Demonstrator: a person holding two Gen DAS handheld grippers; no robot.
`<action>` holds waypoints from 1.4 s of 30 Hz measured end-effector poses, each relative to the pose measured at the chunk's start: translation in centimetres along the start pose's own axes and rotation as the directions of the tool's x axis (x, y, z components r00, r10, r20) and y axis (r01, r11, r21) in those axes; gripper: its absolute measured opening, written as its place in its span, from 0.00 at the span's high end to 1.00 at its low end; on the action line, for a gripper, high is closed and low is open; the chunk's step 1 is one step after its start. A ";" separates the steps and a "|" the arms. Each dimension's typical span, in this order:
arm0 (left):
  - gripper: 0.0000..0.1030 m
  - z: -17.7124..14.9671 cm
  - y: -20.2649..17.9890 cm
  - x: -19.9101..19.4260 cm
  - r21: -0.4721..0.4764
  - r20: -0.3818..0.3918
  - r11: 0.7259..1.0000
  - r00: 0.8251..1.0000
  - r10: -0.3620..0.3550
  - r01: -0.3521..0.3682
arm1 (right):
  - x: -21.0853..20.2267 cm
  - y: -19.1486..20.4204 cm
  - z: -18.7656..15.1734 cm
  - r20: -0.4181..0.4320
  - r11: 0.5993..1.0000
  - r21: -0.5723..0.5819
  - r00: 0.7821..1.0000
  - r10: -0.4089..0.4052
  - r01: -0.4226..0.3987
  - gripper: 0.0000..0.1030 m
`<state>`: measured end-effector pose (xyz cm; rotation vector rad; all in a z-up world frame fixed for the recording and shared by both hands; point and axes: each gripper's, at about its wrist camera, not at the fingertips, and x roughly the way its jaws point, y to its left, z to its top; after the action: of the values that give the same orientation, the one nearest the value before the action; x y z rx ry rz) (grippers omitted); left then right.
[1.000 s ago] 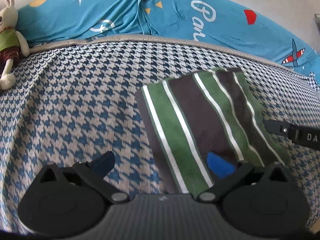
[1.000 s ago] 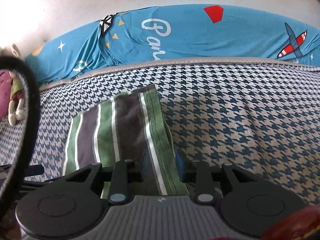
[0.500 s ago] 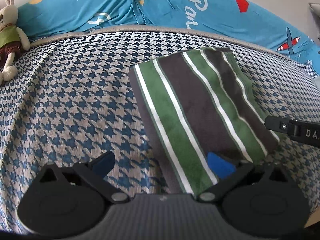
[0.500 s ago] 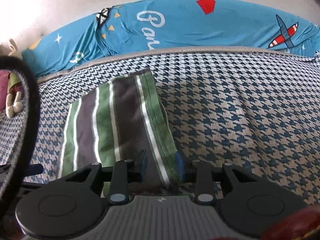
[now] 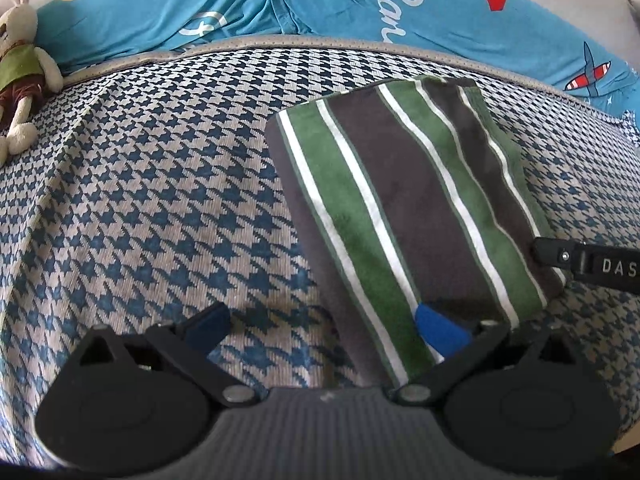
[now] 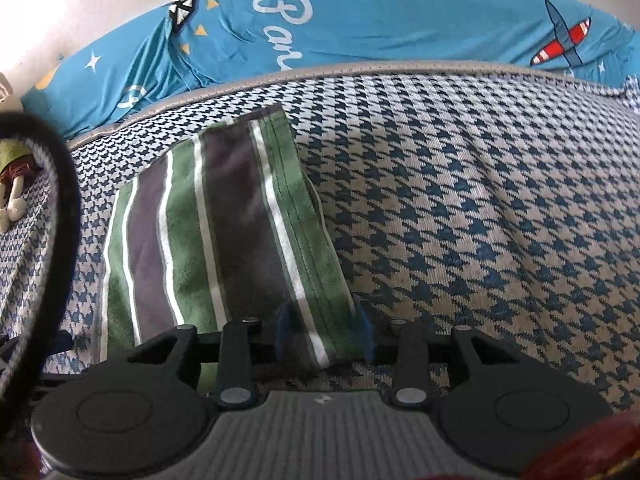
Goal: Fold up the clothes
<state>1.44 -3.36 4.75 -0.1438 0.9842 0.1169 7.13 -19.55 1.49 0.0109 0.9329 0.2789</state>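
Observation:
A folded cloth [image 5: 400, 208] with green, brown and white stripes lies flat on the houndstooth bed cover [image 5: 160, 200]. My left gripper [image 5: 324, 326] is wide open at its near edge. One blue pad [image 5: 440, 328] is over the cloth's near corner and the other pad [image 5: 208, 322] is over bare cover. My right gripper [image 6: 324, 330] straddles the cloth's [image 6: 240, 220] near right corner. Its jaws are opening and the pads no longer squeeze the fabric. One of its fingers [image 5: 580, 260] shows in the left wrist view at the cloth's right edge.
A blue printed pillow [image 5: 320, 0] runs along the back of the bed against a white wall. A stuffed rabbit [image 5: 20, 68] lies at the far left. A dark curved shape [image 6: 60, 240] blocks the left side of the right wrist view.
The left gripper has come closer to the cloth, which now looks larger. The right gripper's pads have spread a little around the cloth's corner, and the cloth lies flatter.

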 end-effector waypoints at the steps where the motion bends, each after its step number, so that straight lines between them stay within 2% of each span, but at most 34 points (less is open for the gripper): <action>1: 0.00 -0.1 0.2 0.3 0.002 0.000 1.000 1.000 0.002 -0.002 | 0.1 -0.1 0.0 -0.003 1.000 0.011 1.000 0.003 -0.003 0.64; 11: 0.00 -0.8 0.4 0.7 0.024 0.032 1.000 0.999 0.017 -0.018 | 0.8 -0.8 0.8 -0.006 0.999 0.032 1.000 0.011 -0.011 0.61; 18: 0.00 -1.6 0.1 -0.2 0.026 0.035 1.000 0.999 -0.007 0.006 | -1.0 -1.9 1.4 0.032 0.997 0.052 0.998 0.047 -0.048 0.59; 22: 0.00 -0.8 0.8 -0.7 0.027 0.035 0.999 0.999 -0.020 0.019 | -2.7 -3.6 1.4 0.063 0.994 0.098 0.997 0.051 -0.057 0.56; 27: 0.00 -0.5 1.1 -1.5 0.078 0.070 0.997 0.997 0.022 -0.028 | -3.4 -4.9 0.9 0.052 0.988 0.151 0.998 0.032 -0.040 0.55; 34: 0.00 -0.9 2.8 -1.6 0.007 0.061 1.000 0.998 0.015 -0.016 | -3.2 -3.5 0.2 0.024 0.991 0.118 0.998 0.055 -0.057 0.55; 42: 0.00 -2.7 2.5 -2.6 -0.025 0.042 1.000 0.999 0.018 -0.017 | -2.5 -2.5 -0.4 -0.028 0.996 0.093 0.999 0.016 -0.013 0.53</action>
<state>-2.60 -1.42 5.25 -0.1544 0.9421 0.1476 5.93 -22.59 2.91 0.0994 0.9743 0.2492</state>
